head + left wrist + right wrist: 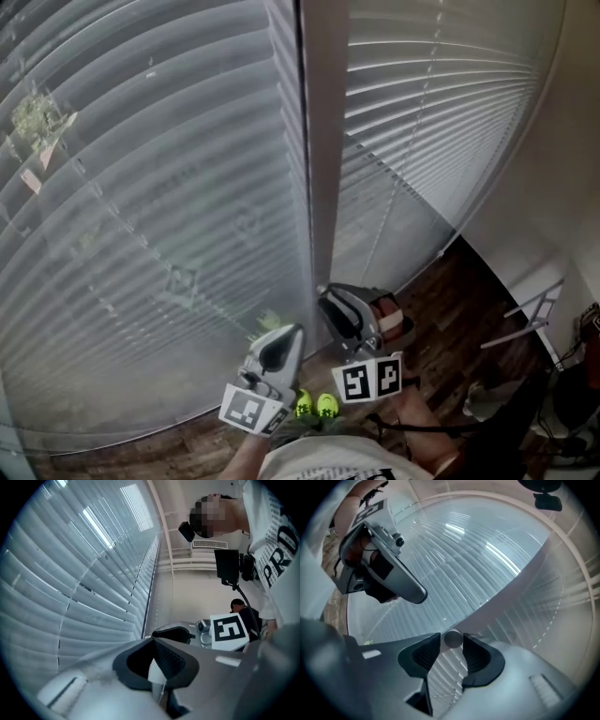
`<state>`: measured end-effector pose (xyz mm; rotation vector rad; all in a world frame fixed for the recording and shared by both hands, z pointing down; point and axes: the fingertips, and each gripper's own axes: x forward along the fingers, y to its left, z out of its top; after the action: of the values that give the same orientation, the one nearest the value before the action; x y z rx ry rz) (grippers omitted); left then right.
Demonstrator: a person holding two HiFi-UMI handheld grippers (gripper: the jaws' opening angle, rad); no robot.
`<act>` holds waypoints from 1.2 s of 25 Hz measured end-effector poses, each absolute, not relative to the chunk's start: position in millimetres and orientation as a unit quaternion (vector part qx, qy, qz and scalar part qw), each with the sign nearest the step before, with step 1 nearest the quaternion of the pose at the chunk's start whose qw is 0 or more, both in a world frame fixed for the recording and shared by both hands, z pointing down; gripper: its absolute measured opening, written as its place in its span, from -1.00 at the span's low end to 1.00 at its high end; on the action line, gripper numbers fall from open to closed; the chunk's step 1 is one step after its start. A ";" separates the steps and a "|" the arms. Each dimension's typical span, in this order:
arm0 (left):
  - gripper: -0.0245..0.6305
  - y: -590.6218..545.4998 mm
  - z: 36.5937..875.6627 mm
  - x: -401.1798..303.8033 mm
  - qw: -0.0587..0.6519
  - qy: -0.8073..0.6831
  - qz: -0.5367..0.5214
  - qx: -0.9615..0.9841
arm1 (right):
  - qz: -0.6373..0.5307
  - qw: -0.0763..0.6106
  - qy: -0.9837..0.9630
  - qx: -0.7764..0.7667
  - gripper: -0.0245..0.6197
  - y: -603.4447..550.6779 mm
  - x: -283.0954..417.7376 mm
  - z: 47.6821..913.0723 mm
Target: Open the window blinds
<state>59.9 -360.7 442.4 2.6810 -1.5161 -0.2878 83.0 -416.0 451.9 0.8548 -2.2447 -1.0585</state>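
Two slatted blinds hang shut: a wide left blind (141,234) and a right blind (441,122), with a pale window post (323,141) between them. My right gripper (330,298) reaches to the foot of the post. In the right gripper view its jaws (452,644) stand open, one either side of the round grey end of the tilt wand (452,638). My left gripper (284,337) is just left of it and a little lower. A small white cord pull (157,673) with a thin string sits pinched between its dark pads (176,660).
Dark wooden floor (469,300) runs along below the blinds, with a white wall (562,187) at the right and a metal frame (530,319) leaning near it. My yellow-green shoes (316,405) stand close to the window.
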 end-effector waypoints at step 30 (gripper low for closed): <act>-0.95 -361.3 411.4 53.9 -0.011 -0.394 -0.148 0.907 | -0.360 0.260 -0.812 0.379 -0.55 -436.5 77.4 451.8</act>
<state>53.9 -361.3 411.4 2.8701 -1.2458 -0.4681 77.4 -436.5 451.8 1.0278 -2.1996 -0.9748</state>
